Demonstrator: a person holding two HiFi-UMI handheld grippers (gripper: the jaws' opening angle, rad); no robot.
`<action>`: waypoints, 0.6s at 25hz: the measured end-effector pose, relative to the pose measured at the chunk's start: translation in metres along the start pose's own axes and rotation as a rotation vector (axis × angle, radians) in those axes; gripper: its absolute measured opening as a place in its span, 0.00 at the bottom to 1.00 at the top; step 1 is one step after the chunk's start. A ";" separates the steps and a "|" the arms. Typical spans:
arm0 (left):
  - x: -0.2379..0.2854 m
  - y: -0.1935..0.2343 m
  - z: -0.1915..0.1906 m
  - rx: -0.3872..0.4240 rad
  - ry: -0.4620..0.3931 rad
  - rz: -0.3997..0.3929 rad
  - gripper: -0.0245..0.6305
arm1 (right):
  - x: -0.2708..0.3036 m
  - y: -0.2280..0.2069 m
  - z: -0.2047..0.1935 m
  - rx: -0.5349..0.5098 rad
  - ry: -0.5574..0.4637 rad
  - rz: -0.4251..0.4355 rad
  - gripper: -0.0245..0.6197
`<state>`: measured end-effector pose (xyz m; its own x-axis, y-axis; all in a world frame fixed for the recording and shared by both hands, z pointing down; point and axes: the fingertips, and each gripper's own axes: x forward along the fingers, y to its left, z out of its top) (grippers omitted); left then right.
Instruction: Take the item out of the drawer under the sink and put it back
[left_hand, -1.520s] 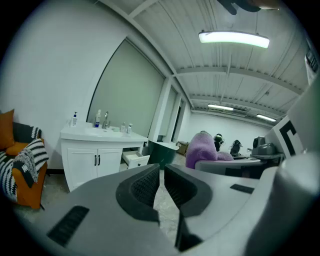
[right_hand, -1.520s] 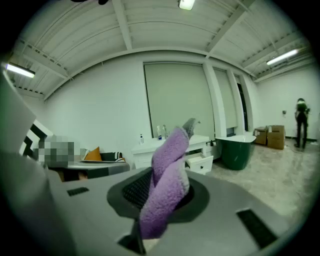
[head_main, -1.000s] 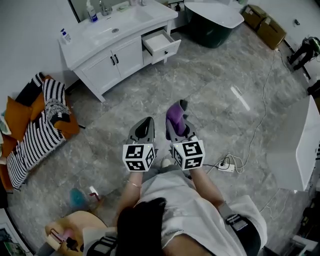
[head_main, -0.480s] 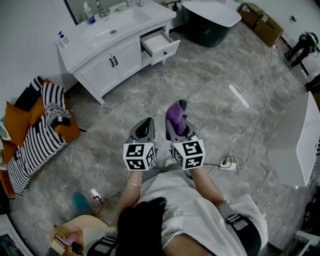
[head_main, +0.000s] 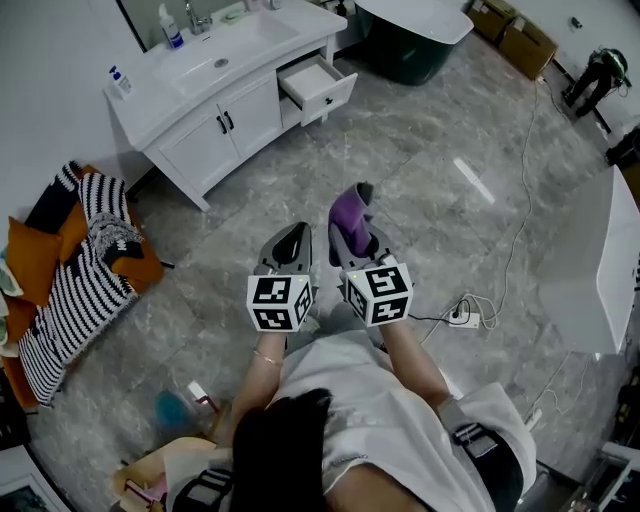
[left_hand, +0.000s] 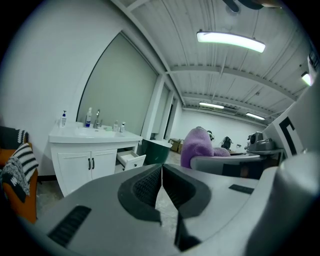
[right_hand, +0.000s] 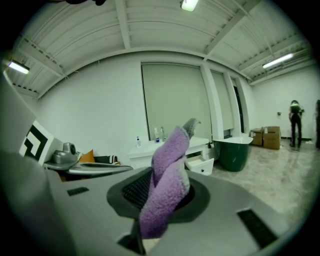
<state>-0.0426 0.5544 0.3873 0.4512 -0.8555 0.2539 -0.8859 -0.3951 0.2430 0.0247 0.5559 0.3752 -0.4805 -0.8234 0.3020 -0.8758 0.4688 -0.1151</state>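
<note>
Currently right gripper (head_main: 352, 232) is clamped on the purple fleece cloth (head_main: 349, 208), which stands up out of the jaws; the open vanity drawer (head_main: 316, 84) lies dead ahead, well apart; left gripper (head_main: 293, 238) is closed and empty.

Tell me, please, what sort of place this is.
Likely a bathroom set up in a larger hall or showroom: a white vanity with a sink and an open drawer, a dark green bathtub beside it, and cardboard boxes beyond.
</note>
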 end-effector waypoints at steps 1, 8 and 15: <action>0.000 0.002 0.001 0.002 0.002 0.000 0.05 | 0.002 0.002 0.003 0.000 -0.006 -0.002 0.17; 0.004 0.009 0.002 -0.002 0.006 0.004 0.05 | 0.011 0.006 0.006 -0.009 -0.008 -0.003 0.17; 0.030 0.021 0.002 -0.015 0.013 0.007 0.05 | 0.038 -0.003 0.011 -0.008 -0.007 0.029 0.17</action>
<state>-0.0473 0.5196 0.3980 0.4463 -0.8538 0.2679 -0.8875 -0.3840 0.2547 0.0091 0.5195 0.3762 -0.5058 -0.8118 0.2919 -0.8612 0.4950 -0.1156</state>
